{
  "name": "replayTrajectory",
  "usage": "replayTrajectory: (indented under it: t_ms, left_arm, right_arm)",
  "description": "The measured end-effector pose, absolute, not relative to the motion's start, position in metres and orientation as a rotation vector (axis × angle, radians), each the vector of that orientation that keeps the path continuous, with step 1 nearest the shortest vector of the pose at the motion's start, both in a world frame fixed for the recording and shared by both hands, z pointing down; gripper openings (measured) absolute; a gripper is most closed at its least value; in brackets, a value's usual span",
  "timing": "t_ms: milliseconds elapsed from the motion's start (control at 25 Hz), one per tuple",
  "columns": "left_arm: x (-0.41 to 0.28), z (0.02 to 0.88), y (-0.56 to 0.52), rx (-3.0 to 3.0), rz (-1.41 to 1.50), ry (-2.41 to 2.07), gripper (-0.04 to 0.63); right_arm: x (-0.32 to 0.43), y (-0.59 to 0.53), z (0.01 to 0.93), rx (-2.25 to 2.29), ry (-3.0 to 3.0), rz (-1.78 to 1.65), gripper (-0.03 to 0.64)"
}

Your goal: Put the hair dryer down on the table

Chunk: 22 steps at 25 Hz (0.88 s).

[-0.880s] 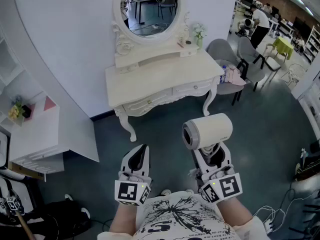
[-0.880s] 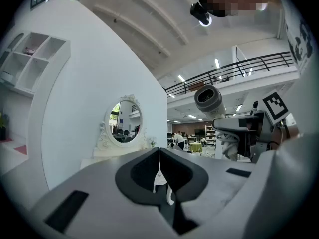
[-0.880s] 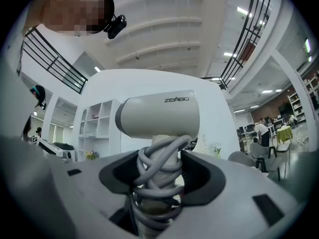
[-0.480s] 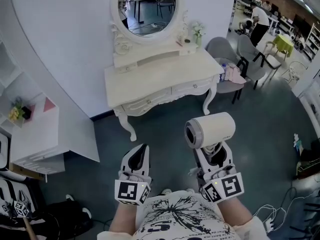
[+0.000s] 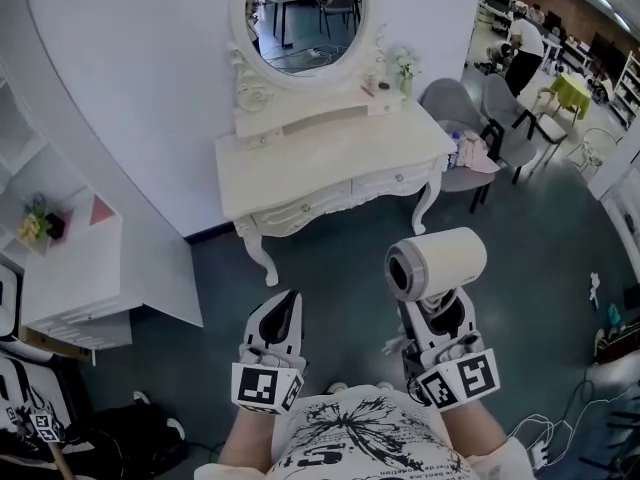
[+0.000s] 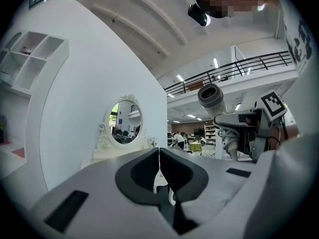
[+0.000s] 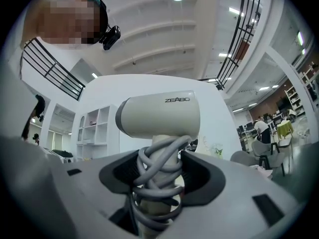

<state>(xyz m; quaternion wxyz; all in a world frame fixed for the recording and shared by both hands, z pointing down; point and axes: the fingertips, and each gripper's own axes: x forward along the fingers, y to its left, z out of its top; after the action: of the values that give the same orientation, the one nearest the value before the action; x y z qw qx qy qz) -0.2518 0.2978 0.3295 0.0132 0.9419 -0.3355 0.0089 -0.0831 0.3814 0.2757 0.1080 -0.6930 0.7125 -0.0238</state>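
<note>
A cream hair dryer (image 5: pixel 437 262) with its grey cord wound round the handle stands upright in my right gripper (image 5: pixel 436 320), whose jaws are shut on the cord-wrapped handle (image 7: pixel 158 176). Its barrel (image 7: pixel 158 115) lies crosswise above the jaws. It hangs over the dark floor, in front of and to the right of the white dressing table (image 5: pixel 330 163). My left gripper (image 5: pixel 277 326) is shut with nothing in it, level with the right one; in the left gripper view its jaws (image 6: pixel 159 166) meet, and the hair dryer (image 6: pixel 212 97) shows at the right.
An oval mirror (image 5: pixel 304 18) stands on the dressing table's raised back shelf, with a small flower vase (image 5: pixel 404 68). Grey chairs (image 5: pixel 470 118) stand right of the table. White shelving (image 5: pixel 70 258) fills the left. People are at the far right (image 5: pixel 523 48).
Both grippers and the hair dryer have drifted slightly right and down in the head view; the dressing table has shifted little. The grip on the handle is unchanged.
</note>
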Motion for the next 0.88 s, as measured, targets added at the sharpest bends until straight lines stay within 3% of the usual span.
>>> replayTrajectory:
  t_ms: [480, 880]
  left_arm:
    - [-0.264, 0.356, 0.250, 2.878, 0.100, -1.087, 0.021]
    - [-0.178, 0.352, 0.179, 2.847, 0.097, -1.272, 0.021]
  right_arm:
    - [-0.065, 0.329, 0.302, -2.087, 2.070, -0.145, 0.253]
    - [0.025, 0.249, 0.309, -1.956, 2.190, -0.133, 0.253]
